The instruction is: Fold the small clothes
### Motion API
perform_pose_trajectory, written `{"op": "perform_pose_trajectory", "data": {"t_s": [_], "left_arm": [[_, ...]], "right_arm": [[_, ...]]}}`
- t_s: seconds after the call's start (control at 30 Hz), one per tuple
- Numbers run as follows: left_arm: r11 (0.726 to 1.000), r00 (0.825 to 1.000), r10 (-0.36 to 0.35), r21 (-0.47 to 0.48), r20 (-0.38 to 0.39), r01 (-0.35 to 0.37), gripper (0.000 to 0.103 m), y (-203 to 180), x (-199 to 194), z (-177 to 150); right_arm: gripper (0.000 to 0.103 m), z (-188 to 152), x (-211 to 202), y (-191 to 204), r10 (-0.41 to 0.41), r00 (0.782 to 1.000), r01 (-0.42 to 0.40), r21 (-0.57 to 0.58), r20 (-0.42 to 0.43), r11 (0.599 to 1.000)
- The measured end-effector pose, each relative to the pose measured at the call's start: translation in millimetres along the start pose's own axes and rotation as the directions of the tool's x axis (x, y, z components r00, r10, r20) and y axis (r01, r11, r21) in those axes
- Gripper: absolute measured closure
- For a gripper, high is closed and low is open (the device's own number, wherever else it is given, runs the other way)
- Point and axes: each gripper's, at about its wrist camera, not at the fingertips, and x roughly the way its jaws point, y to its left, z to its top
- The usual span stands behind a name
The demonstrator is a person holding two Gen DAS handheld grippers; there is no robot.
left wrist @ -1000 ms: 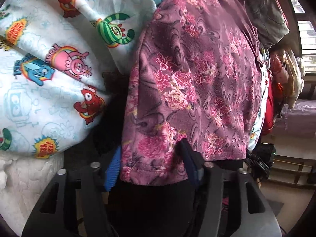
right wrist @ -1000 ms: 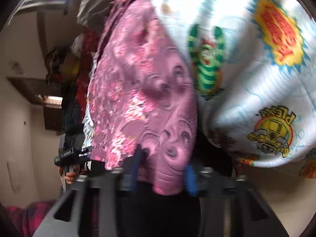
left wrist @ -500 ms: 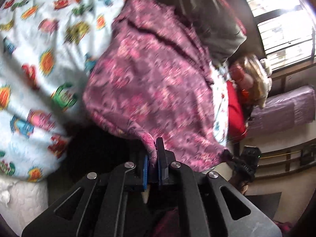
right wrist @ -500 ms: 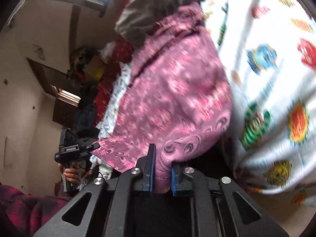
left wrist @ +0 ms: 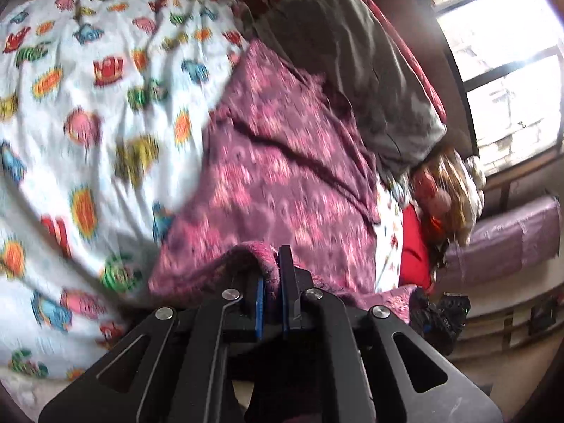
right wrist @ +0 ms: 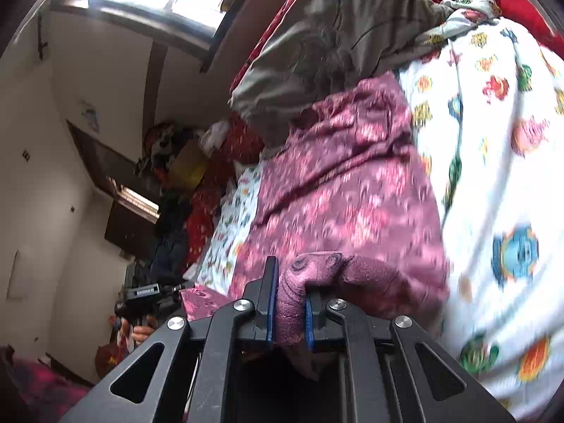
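We have the purple floral garment (left wrist: 289,176) pinched at two points along its near edge. Our left gripper (left wrist: 271,299) is clamped on a thin fold of that edge, its blue pads nearly together with the cloth squeezed between them. Our right gripper (right wrist: 289,303) grips a thicker bunch of the same garment (right wrist: 345,204), and the fabric bulges out above its pads. Beyond our grippers the garment lies spread on the white cartoon-print bedsheet (left wrist: 105,105), its far end touching a grey cloth (left wrist: 352,63) heaped farther back. In the right wrist view the left gripper (right wrist: 148,296) shows off to the left, with a corner of the garment at its tip and a hand (right wrist: 141,333) just below it.
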Motion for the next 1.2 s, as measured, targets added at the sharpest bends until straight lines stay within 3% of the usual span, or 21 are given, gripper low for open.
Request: {"op": "perform_pose_trajectory", "data": {"t_s": [0.4, 0.67, 0.83, 1.0, 1.1, 1.2], "left_arm": [[1.0, 0.994, -0.003, -0.012, 0.109, 0.004, 0.098, -12.4, 43.8, 96.9], [0.996, 0.991, -0.013, -0.086, 0.137, 0.025, 0.098, -9.4, 89.3, 170.9], [0.995, 0.99, 0.016, -0.1, 0.137, -0.002, 0.098, -7.5, 122.4, 211.1], [0.986, 0.996, 0.028, -0.166, 0.082, -0.014, 0.098, 6.5, 154.7, 235.2], [0.98, 0.999, 0.011, -0.201, 0.053, 0.0, 0.098, 12.0, 164.4, 246.1], [0.973, 0.999, -0.014, -0.228, 0.045, 0.024, 0.098, 12.5, 167.4, 254.9]], "right_arm": [[0.091, 91.1, 58.1, -37.8, -0.039, 0.996, 0.031, 0.099, 0.076, 0.995], [0.091, 154.5, 106.8, -63.8, -0.047, 0.991, 0.024, 0.184, 0.122, 0.983], [0.091, 183.8, 138.9, -83.8, -0.064, 0.987, 0.028, 0.238, 0.144, 0.971], [0.091, 198.4, 167.0, -107.2, -0.119, 0.988, 0.082, 0.308, 0.103, 0.948], [0.087, 205.5, 175.5, -118.6, -0.101, 0.993, 0.07, 0.365, 0.067, 0.928], [0.084, 216.4, 175.0, -126.3, -0.054, 0.995, 0.013, 0.425, 0.084, 0.905]]}}
